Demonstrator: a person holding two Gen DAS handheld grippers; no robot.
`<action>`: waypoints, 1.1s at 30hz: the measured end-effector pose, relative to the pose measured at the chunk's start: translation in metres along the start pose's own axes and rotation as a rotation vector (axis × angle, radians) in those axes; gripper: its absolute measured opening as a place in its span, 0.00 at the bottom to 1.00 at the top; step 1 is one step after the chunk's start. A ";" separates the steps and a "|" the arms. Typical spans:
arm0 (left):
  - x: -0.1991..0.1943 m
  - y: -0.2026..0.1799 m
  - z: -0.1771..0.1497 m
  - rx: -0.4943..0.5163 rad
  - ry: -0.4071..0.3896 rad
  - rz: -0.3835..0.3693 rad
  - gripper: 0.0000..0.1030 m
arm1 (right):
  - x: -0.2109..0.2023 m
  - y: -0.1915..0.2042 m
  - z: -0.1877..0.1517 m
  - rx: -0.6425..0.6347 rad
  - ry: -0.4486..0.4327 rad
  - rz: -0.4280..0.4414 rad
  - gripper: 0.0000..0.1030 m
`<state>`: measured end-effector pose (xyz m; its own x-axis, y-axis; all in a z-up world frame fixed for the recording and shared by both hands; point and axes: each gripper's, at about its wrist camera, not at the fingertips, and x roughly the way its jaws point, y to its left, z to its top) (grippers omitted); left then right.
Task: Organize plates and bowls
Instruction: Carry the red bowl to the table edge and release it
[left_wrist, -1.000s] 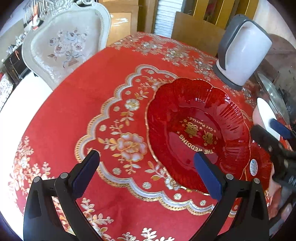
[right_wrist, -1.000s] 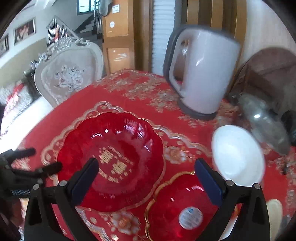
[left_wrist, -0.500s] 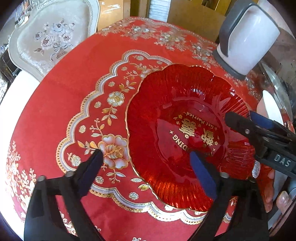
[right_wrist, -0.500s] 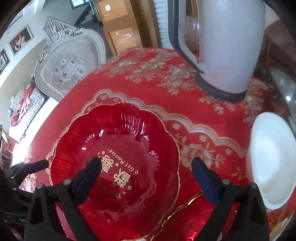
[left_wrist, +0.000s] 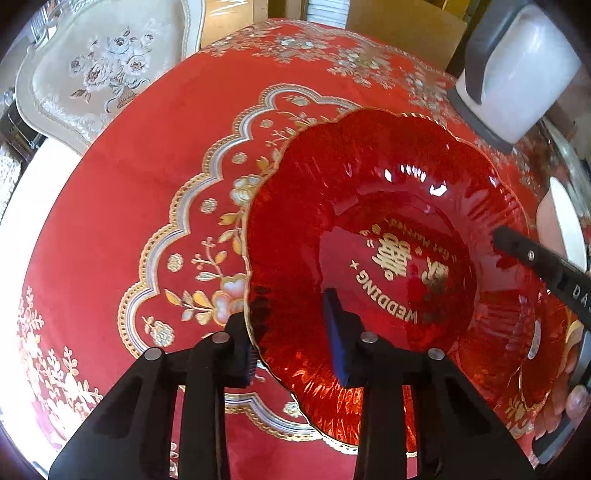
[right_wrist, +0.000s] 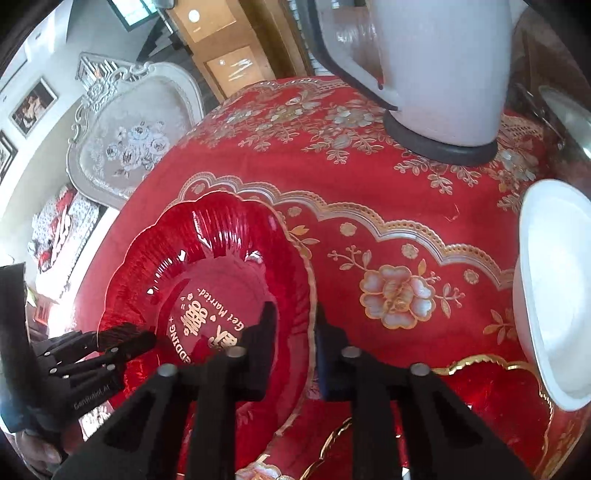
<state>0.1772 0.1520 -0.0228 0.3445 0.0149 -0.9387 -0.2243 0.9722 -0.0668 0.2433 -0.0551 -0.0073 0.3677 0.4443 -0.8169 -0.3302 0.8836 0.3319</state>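
Observation:
A large red scalloped glass plate (left_wrist: 388, 192) with gold wedding lettering lies on the red tablecloth. My left gripper (left_wrist: 291, 332) is shut on its near left rim, one finger under and one over. My right gripper (right_wrist: 295, 339) is shut on the plate's opposite rim (right_wrist: 221, 236). Each gripper shows in the other view, the right one in the left wrist view (left_wrist: 535, 258) and the left one in the right wrist view (right_wrist: 122, 339). A smaller red glass dish (right_wrist: 491, 402) lies beside it, and a white bowl (right_wrist: 554, 280) stands to the right.
A white electric kettle (right_wrist: 439, 74) on a dark base stands at the back right of the round table (left_wrist: 147, 166). An upholstered chair (left_wrist: 103, 70) stands behind the table on the left. A glass lid (right_wrist: 569, 114) lies at the far right.
Both grippers have moved in over the large red plate and closed on opposite sides of its rim. They were open half a second ago.

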 end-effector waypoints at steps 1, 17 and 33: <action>-0.002 0.003 0.000 -0.002 0.001 -0.005 0.27 | -0.001 0.001 -0.002 0.001 -0.001 0.005 0.09; -0.079 0.071 -0.069 0.018 -0.105 0.010 0.27 | -0.052 0.085 -0.095 -0.108 -0.070 0.050 0.12; -0.058 0.135 -0.133 -0.091 -0.112 0.015 0.29 | -0.014 0.134 -0.160 -0.144 0.006 0.049 0.17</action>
<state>0.0060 0.2516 -0.0227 0.4387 0.0599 -0.8966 -0.3100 0.9466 -0.0885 0.0548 0.0337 -0.0267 0.3431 0.4852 -0.8043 -0.4694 0.8302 0.3006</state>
